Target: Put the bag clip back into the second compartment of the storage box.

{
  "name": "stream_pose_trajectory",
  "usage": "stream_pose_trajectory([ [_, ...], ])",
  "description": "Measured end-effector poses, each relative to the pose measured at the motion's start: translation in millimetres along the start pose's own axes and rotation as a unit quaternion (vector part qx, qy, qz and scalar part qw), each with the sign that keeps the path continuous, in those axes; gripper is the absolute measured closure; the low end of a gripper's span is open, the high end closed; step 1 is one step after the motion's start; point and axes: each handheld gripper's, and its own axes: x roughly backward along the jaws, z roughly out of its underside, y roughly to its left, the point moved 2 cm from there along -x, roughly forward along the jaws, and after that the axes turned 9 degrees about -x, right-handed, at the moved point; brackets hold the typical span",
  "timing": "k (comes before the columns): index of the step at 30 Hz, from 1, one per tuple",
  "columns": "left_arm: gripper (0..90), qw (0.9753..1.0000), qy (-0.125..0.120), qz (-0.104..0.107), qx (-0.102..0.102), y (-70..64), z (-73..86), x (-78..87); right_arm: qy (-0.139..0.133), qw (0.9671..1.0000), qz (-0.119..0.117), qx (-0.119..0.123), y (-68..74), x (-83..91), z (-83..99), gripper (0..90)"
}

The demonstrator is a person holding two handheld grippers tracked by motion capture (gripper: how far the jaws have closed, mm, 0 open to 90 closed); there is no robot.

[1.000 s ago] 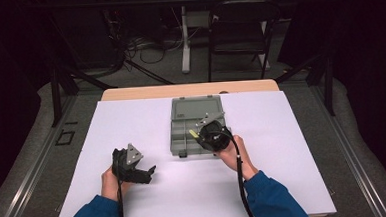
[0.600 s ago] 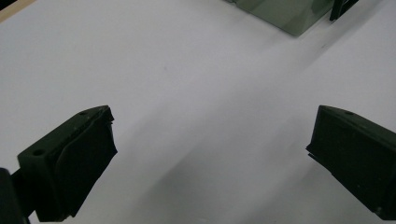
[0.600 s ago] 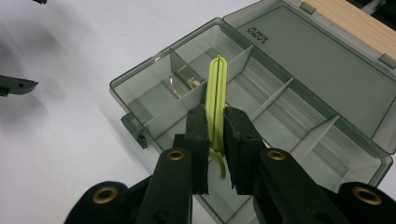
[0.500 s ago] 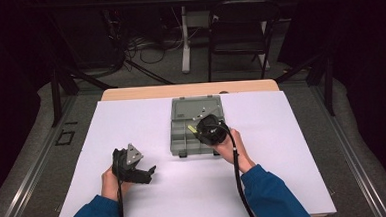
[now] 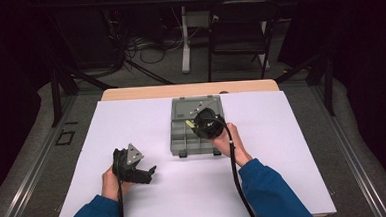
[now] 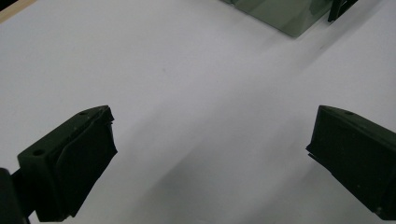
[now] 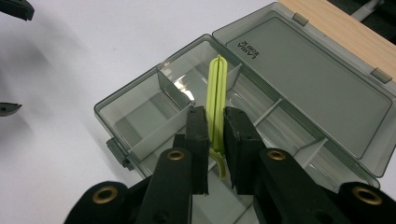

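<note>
A thin yellow-green clip [image 7: 216, 95] is clamped between the jaws of the right gripper [image 7: 215, 135] and held above the divided compartments of an open grey organiser box [image 7: 140, 105], whose visible compartments look bare. The left gripper [image 6: 210, 154], jaws wide apart, is held over the white table [image 6: 187, 70].

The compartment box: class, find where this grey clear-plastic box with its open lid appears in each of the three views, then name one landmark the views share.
High view: the compartment box lies at table centre, under the right gripper.
Left gripper view: one corner of it shows at the top edge.
Right gripper view: it spans the middle, behind the jaws clamping a yellow-green clip.
Shared landmark: the white table cover.
</note>
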Motion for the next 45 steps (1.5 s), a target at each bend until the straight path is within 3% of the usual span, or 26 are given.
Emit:
stream_pose_trajectory([
  [8, 0.0, 1.0000, 0.000, 0.001, -0.002, 0.4, -0.2, 0.7, 0.009, 0.9999, 0.003, -0.007, -3.7, -8.8, -6.1, 80.1],
  [25, 0.0, 1.0000, -0.001, 0.001, -0.003, 0.3, -0.3, 0.7, 0.026, 0.9983, 0.009, -0.052, -9.5, -28.1, -16.6, 79.9],
  [38, 0.0, 1.0000, -0.001, 0.002, -0.001, 0.5, -0.2, 0.6, 0.050, 0.9973, 0.012, -0.051, -12.9, -44.8, -16.1, 79.8],
  [41, 0.0, 1.0000, -0.001, 0.003, -0.002, 0.4, -0.2, 0.5, 0.061, 0.9960, 0.016, -0.063, -14.4, -47.1, -15.9, 79.7],
  [45, 0.0, 1.0000, -0.001, 0.003, -0.002, 0.6, -0.2, 0.7, 0.059, 0.9962, 0.018, -0.062, -17.5, -51.9, -16.3, 79.4],
])
